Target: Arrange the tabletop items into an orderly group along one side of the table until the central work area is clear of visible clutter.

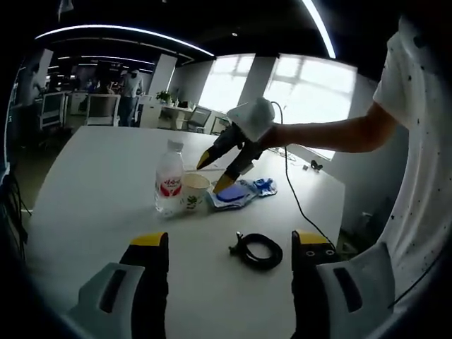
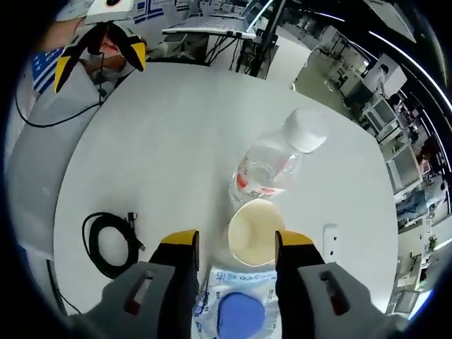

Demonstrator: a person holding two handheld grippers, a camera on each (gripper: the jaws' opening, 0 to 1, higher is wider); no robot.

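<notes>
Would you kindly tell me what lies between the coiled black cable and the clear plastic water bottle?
Only bare white tabletop lies between the coiled black cable and the clear plastic water bottle, as the right gripper view shows.

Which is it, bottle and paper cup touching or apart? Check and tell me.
Touching. In the left gripper view the bottle stands against the paper cup with no table showing between them; the right gripper view also shows them pressed together.

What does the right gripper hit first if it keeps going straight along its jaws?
Probably the paper cup, dead ahead of the open right gripper, with the water bottle just behind it. The blue-and-white packet lies under the jaws; how high they ride above it is unclear.
</notes>
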